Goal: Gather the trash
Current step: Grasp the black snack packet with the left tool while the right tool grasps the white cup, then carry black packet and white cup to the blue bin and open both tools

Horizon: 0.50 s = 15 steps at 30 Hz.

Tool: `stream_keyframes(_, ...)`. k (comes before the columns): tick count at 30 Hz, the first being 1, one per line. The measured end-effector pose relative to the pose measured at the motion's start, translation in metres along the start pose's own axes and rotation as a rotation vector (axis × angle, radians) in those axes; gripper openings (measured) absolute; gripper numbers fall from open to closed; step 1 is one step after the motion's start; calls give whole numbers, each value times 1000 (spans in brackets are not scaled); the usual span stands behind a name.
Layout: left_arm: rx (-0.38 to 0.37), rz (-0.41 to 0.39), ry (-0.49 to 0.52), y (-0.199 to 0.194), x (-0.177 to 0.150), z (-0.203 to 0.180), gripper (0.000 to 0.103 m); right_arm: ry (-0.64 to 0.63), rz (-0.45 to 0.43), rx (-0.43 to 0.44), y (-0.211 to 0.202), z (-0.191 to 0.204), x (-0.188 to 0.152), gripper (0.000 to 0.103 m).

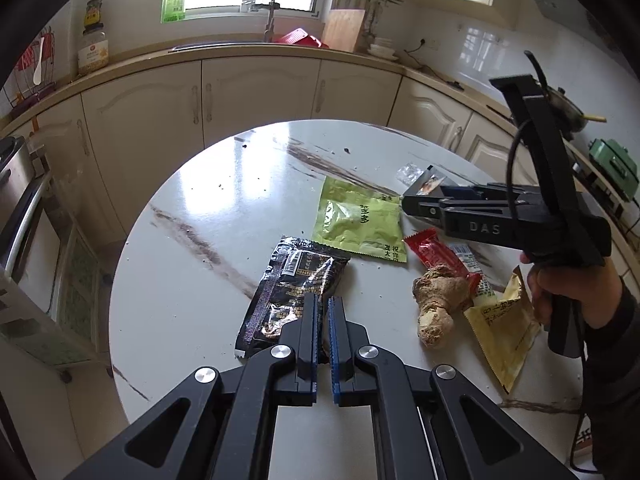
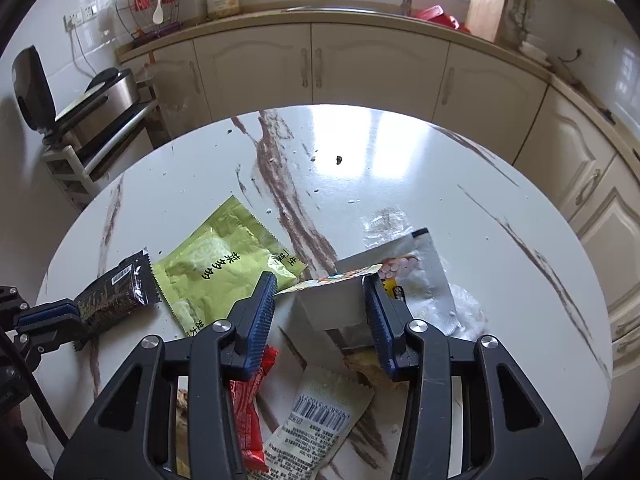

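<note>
Two handheld grippers work a round marble-patterned tabletop (image 1: 192,240) strewn with snack wrappers in a cream-cabinet kitchen. The left gripper (image 1: 323,304), angled down toward the surface, has its blue-padded jaws closed tight on the near end of a black foil wrapper (image 1: 296,280); the right wrist view shows the same wrapper (image 2: 116,292) pinched at its end and sticking out from the jaws. The right gripper (image 2: 320,300), pitched steeply down and held by a hand (image 1: 568,292) in a dark sleeve, clamps its jaws on either side of a small silvery-white packet (image 2: 340,300) that stands up off the tabletop. Just beside that packet lies a green pouch (image 2: 224,268) with Chinese lettering, flat on the marble between the two grippers. Under and in front of the right gripper sit a red wrapper (image 1: 436,252), a knob of ginger (image 1: 438,304) and a torn yellow paper packet (image 1: 504,328), crowded together near the table's edge. A clear scrap of film (image 2: 384,220) lies just beyond the packet.
</note>
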<state>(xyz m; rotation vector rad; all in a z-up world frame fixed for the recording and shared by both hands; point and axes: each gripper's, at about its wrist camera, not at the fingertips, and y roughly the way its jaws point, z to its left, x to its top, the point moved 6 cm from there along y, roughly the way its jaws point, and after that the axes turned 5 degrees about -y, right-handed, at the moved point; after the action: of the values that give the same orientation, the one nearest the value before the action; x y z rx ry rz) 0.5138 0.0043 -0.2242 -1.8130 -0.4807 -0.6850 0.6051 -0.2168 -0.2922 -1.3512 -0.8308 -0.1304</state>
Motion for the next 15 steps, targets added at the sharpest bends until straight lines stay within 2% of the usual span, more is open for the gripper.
stream_keyframes(5,3,17,0,6,3,0,6,56,-56,58,-26,-12,-7,42)
stream_keyframes(8,41,24,14,14,6,2,8,87,-74,89,-42,-17,-15,42)
stream_keyframes(10,56,26,22,19,9,2,26,100,-81,109,-51,-19,-21,42)
stream_keyframes(11,63,35,34,22,8,1,32,104,-88,118,-55,-19,-23,42)
stream_keyframes(12,64,48,45,25,7,-1,42,107,-89,126,-58,-19,-24,42)
stream_keyframes(13,68,56,60,28,6,-2,47,111,-93,135,-61,-19,-26,42)
stream_keyframes(15,111,52,99,31,7,-5,47,113,-99,144,-66,-18,-28,42)
